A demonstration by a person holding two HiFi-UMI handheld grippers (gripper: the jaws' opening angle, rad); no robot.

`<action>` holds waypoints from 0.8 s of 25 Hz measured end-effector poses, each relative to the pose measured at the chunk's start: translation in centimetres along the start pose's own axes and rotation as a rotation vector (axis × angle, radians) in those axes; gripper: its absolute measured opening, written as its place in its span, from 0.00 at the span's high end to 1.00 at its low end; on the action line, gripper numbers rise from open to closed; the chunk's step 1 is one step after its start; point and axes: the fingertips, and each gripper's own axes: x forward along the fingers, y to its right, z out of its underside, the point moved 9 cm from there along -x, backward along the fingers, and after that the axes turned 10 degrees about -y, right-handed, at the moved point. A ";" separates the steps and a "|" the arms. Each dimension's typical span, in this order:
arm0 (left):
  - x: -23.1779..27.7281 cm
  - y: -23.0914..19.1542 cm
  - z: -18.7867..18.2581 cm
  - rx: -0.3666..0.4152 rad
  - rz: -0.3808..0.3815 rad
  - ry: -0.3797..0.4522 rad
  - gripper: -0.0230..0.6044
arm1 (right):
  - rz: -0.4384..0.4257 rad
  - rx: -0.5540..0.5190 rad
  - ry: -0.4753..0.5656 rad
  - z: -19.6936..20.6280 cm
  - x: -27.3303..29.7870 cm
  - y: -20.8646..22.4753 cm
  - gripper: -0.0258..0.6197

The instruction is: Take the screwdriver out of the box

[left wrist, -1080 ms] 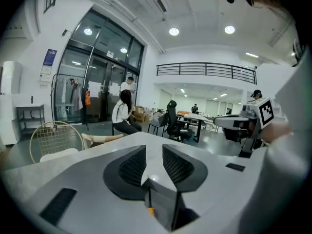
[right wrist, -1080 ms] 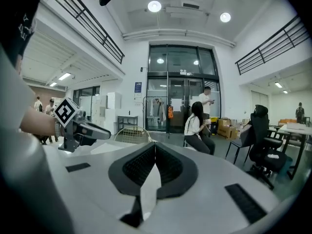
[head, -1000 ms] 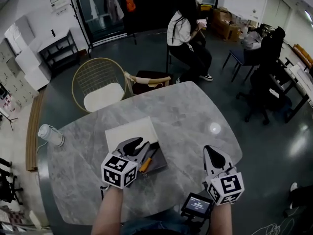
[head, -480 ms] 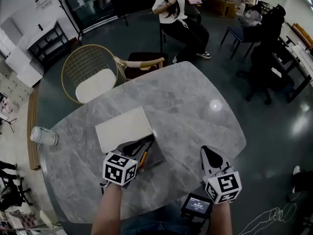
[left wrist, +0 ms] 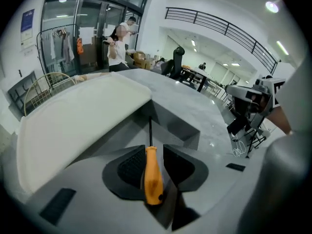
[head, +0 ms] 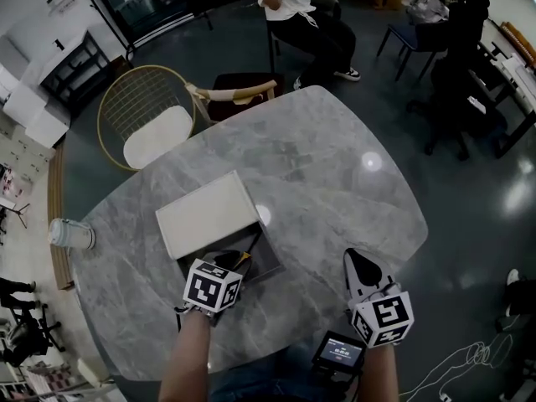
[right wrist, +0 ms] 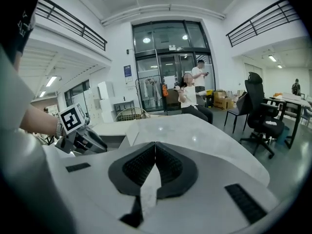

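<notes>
An open dark grey box (head: pixel 266 256) lies on the marble table, its white lid (head: pixel 205 214) folded back beside it. Inside lies a screwdriver (left wrist: pixel 152 177) with an orange handle and a thin dark shaft, pointing away from me. My left gripper (left wrist: pixel 155 152) reaches down into the box (left wrist: pixel 178 126); its jaws are opening and straddle the handle, with a gap showing at the right pad. In the head view only a tip of orange (head: pixel 244 259) shows past the left gripper (head: pixel 228 263). My right gripper (head: pixel 362 268) hovers over bare table at the right, shut and empty (right wrist: pixel 155 147).
A white capped bottle (head: pixel 69 234) lies at the table's left edge. A wire chair (head: pixel 146 124) stands behind the table, and a person (head: pixel 293 7) sits further back. A small screen device (head: pixel 339 352) hangs at the near edge. The left gripper (right wrist: pixel 80 138) shows in the right gripper view.
My left gripper has dropped and tipped down into the box until its jaws sit around the screwdriver handle. The right gripper has sunk a little.
</notes>
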 end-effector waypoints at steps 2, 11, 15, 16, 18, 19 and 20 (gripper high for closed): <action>0.5 -0.1 0.2 0.006 -0.011 -0.032 0.77 | 0.000 0.006 -0.010 0.4 0.1 0.0 0.92; 2.3 -0.2 -0.1 0.013 -0.046 -0.141 0.79 | 0.015 0.019 -0.038 1.5 0.4 0.8 0.92; 2.5 -0.3 -0.3 0.004 -0.042 -0.160 0.81 | 0.029 0.033 -0.039 1.9 0.2 1.2 0.92; 2.5 -0.3 -0.3 0.006 -0.038 -0.163 0.81 | 0.030 0.036 -0.037 2.0 0.2 1.1 0.92; 2.3 -0.2 -0.2 0.021 -0.034 -0.175 0.82 | 0.030 0.035 -0.033 1.9 0.1 1.0 0.92; 2.2 -0.2 -0.2 0.029 -0.033 -0.179 0.82 | 0.030 0.034 -0.031 1.9 0.0 1.0 0.92; 2.1 -0.2 -0.1 0.034 -0.032 -0.179 0.82 | 0.031 0.033 -0.027 1.8 0.0 0.9 0.92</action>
